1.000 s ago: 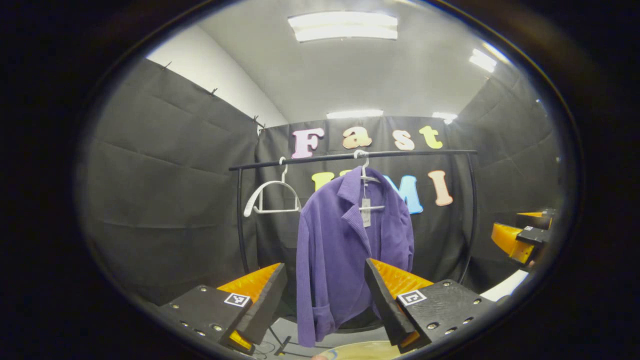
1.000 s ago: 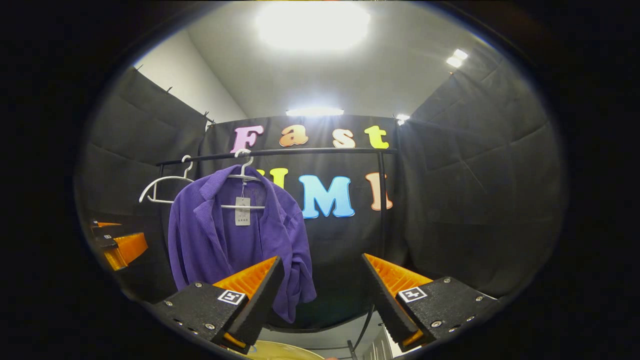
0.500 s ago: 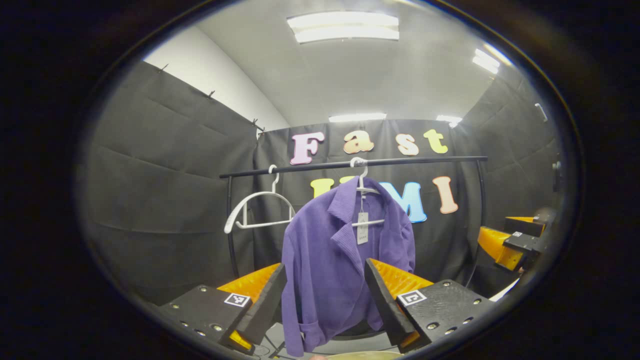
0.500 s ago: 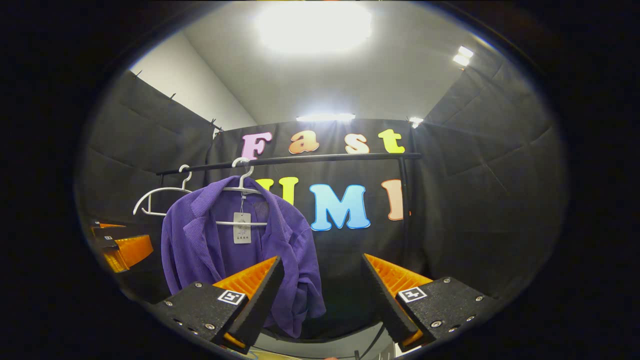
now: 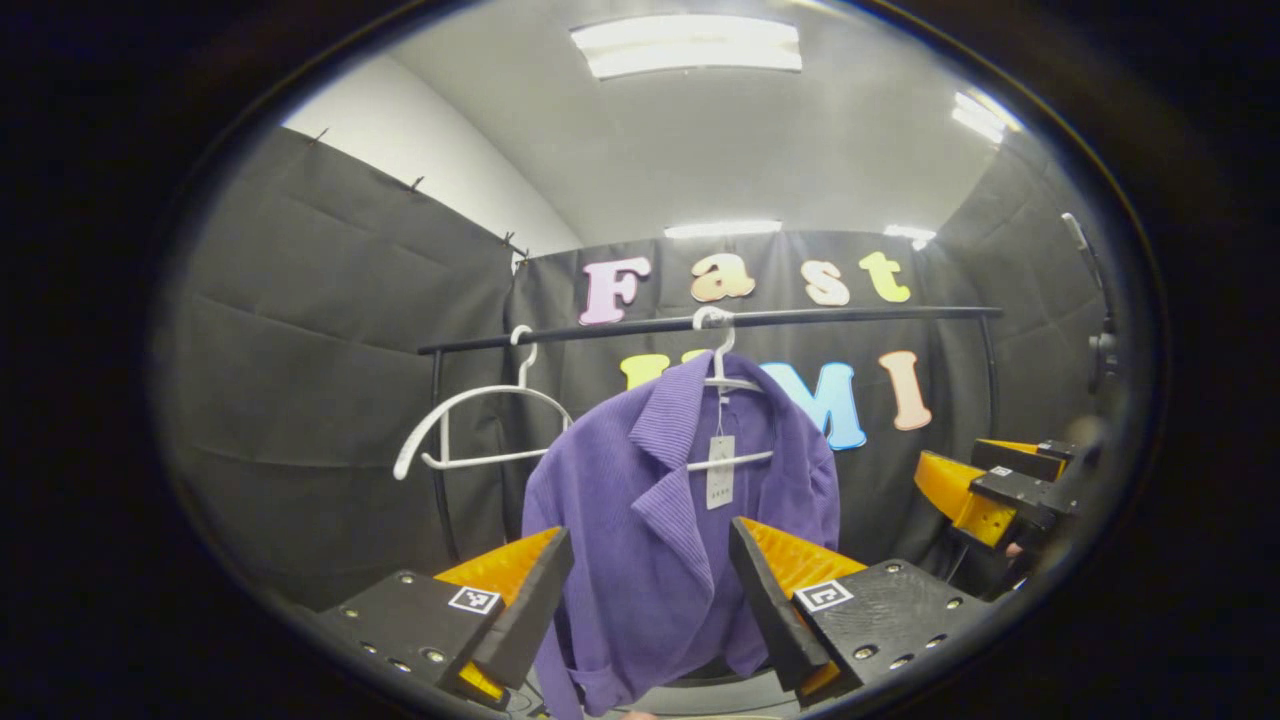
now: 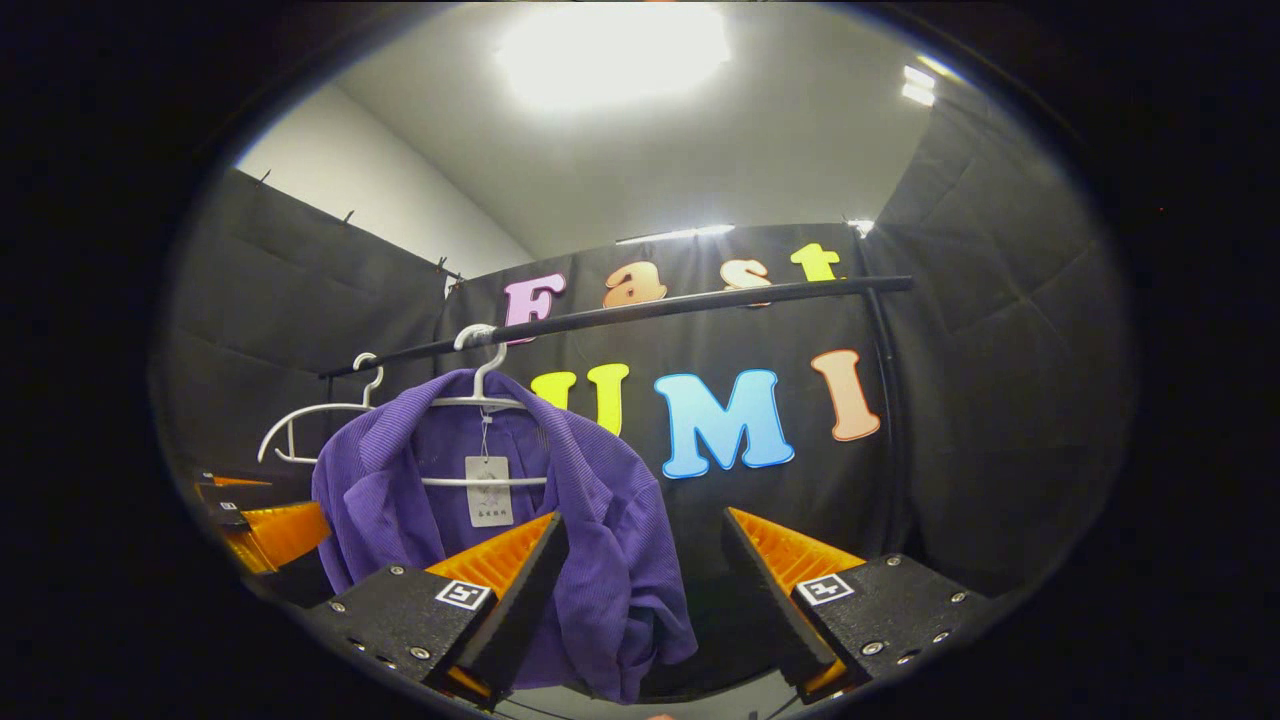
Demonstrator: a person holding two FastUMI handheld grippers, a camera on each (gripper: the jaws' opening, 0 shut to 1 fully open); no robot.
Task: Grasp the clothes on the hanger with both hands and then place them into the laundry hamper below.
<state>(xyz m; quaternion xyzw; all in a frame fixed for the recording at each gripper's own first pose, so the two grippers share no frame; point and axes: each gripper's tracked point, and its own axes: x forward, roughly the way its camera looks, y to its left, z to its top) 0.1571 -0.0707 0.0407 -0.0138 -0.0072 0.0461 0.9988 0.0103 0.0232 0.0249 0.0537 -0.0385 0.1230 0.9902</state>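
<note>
The task looks barely begun. The purple jacket [image 5: 680, 520] hangs on its white hanger [image 5: 722, 385] from the black rail [image 5: 700, 322], with a bare hanger [image 5: 470, 420] to its left. The left gripper [image 5: 650, 600] has its fingers apart, the jacket ahead between them but untouched. The right gripper [image 6: 640, 590] is also spread and empty, the jacket to its left. Grasping, lifting off and lowering into the hamper all remain.
</note>
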